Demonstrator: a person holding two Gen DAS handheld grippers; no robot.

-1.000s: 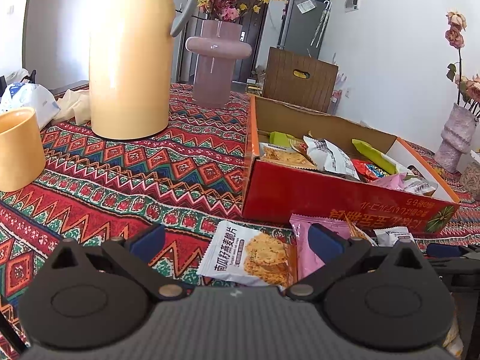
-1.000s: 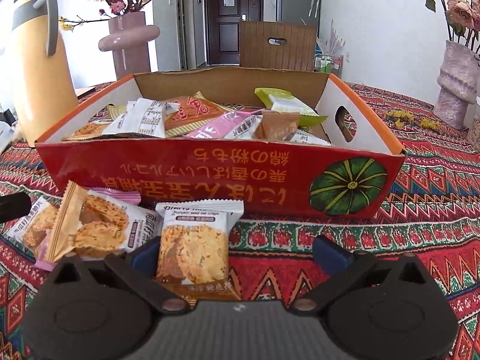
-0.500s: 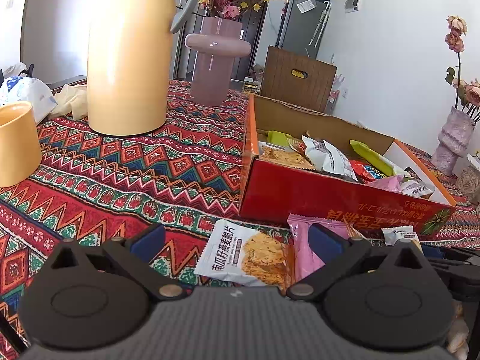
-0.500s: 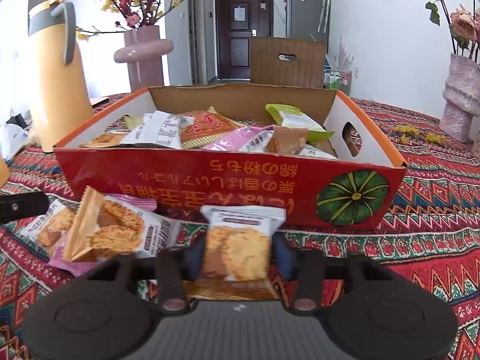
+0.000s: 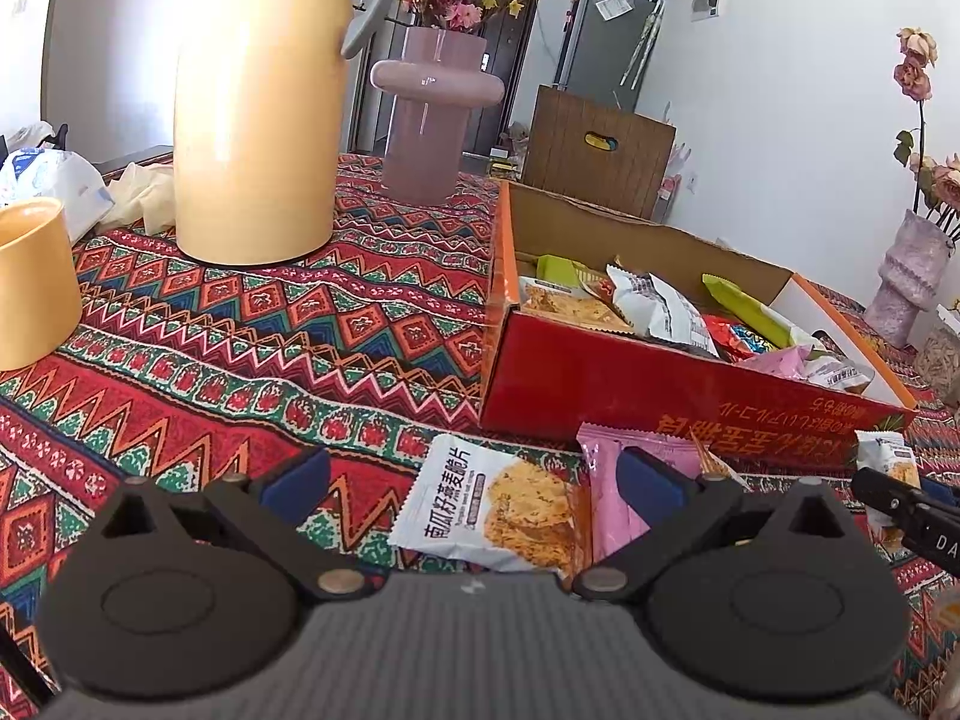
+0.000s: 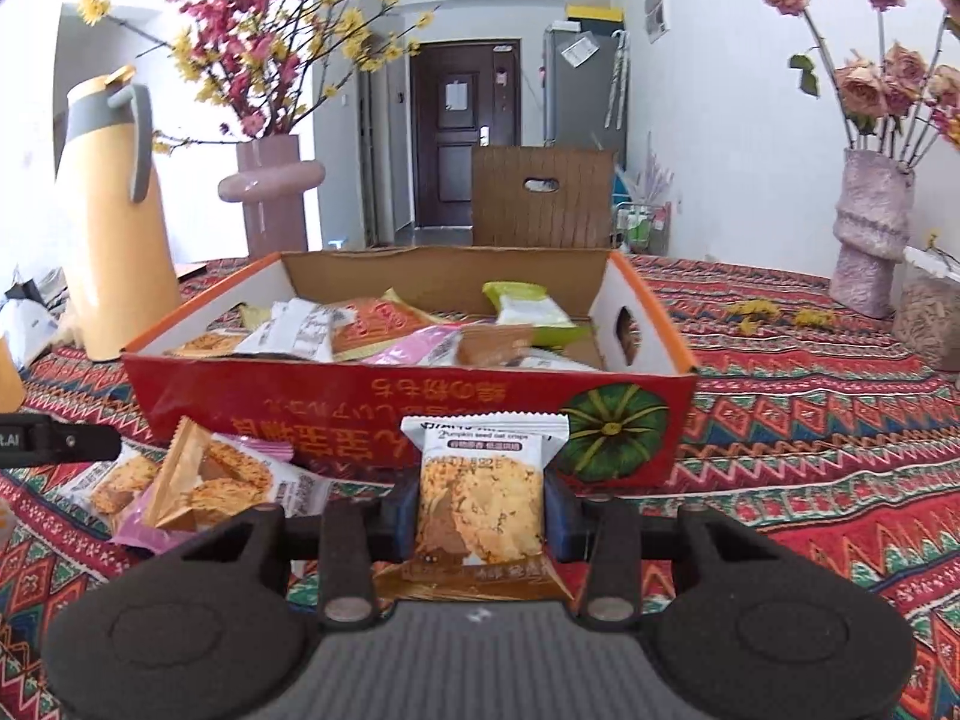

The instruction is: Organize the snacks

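Observation:
A red cardboard box (image 6: 372, 414) (image 5: 600, 384) holds several snack packets. My right gripper (image 6: 480, 510) is shut on a white crisp packet (image 6: 480, 498) and holds it above the cloth, in front of the box's near wall. My left gripper (image 5: 474, 480) is open, low over a white oat-crisp packet (image 5: 492, 504) that lies on the cloth between its fingers. A pink packet (image 5: 618, 492) with a small orange packet on it lies to the right of that packet. These loose packets also show in the right wrist view (image 6: 204, 486), left of the held packet.
A patterned tablecloth (image 5: 240, 348) covers the table. A tall yellow thermos (image 5: 258, 108), a yellow cup (image 5: 30, 282) and a pink vase (image 5: 432, 108) stand on the left. A grey vase with dried roses (image 6: 870, 228) stands at the right. A wooden chair back (image 6: 540, 198) is behind the box.
My right gripper closed on the white crisp packet and lifted it off the cloth. My left gripper stayed open and drew back slightly from the oat-crisp packet.

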